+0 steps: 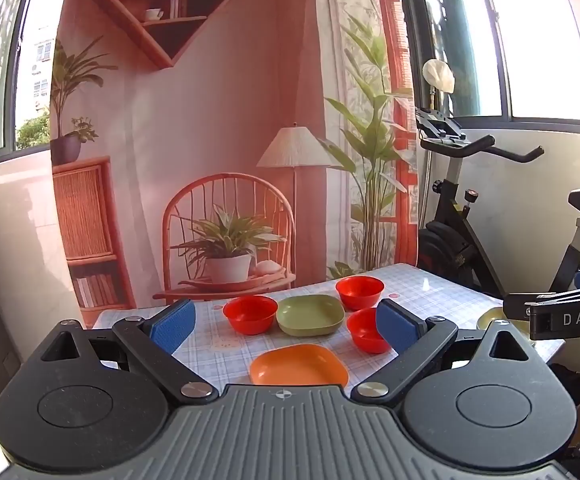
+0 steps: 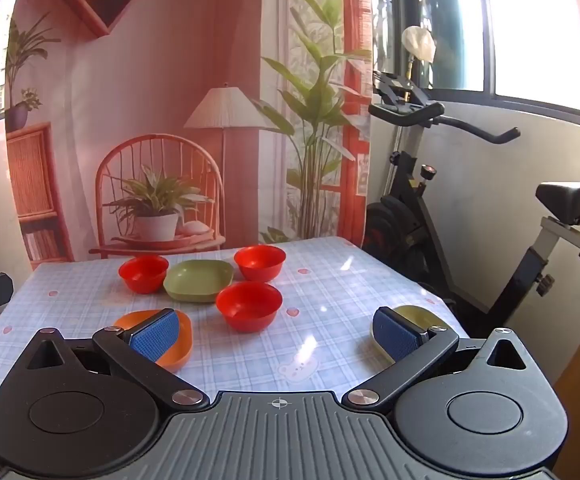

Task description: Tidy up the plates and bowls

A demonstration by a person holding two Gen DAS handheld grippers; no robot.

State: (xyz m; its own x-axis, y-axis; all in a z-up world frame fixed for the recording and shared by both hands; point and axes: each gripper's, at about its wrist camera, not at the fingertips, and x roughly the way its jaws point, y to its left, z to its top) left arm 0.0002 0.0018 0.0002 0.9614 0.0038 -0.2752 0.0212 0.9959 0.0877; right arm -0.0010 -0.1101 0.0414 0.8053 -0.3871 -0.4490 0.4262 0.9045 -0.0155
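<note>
Blue-padded left tongs (image 1: 286, 326) and right tongs (image 2: 278, 334) both stand apart, gripping nothing, above the table (image 2: 329, 280). Beyond them, three red bowls (image 2: 248, 306) ring the green plate (image 2: 198, 280); an orange plate (image 1: 298, 366) lies nearer.

Bare tablecloth (image 2: 329, 320) lies between the near red bowl (image 2: 248, 306) and the yellow plate (image 2: 421, 314), which sit well apart.

Sunlit windows (image 2: 537, 28), printed backdrop (image 1: 210, 120), exercise bike (image 2: 429, 216) beside table (image 2: 329, 300)

Both wrist views look forward from above the table (image 2: 329, 280), sharing it.
</note>
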